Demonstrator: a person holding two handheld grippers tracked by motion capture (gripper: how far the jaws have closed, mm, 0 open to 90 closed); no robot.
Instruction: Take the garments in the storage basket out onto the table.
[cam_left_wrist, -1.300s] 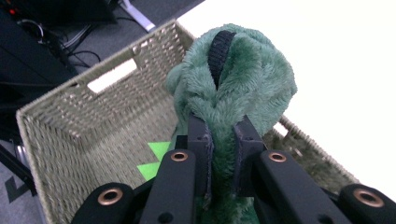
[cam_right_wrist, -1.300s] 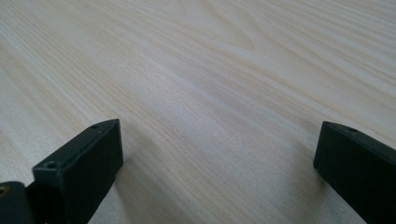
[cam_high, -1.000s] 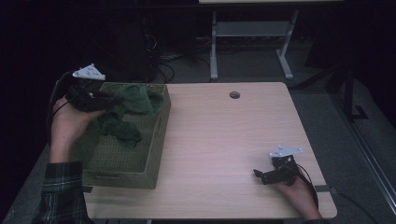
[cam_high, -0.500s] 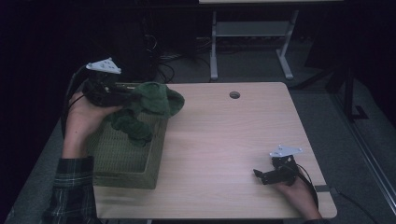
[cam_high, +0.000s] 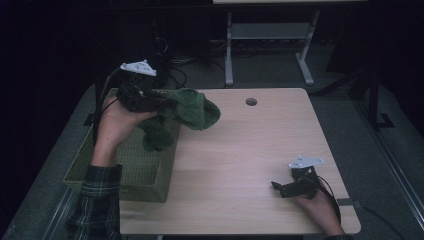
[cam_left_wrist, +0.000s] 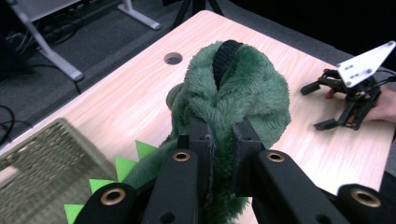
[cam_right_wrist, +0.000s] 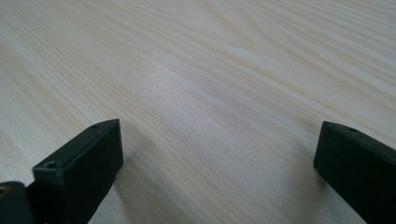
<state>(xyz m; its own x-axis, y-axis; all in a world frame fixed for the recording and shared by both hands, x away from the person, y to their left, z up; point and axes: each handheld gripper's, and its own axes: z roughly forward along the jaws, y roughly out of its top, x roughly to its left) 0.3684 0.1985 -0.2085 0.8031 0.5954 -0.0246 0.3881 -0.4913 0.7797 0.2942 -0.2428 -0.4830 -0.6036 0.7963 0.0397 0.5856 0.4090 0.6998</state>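
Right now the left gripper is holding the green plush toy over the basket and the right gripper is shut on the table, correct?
Not quite: the right gripper is open, its fingers wide apart in the right gripper view. The left gripper does hold the green plush toy over the basket.

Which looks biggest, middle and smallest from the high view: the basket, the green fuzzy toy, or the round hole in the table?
1. Olive woven basket, largest.
2. Fuzzy green plush toy, though it hangs nearer the camera.
3. Small round hole in the wooden table, smallest.
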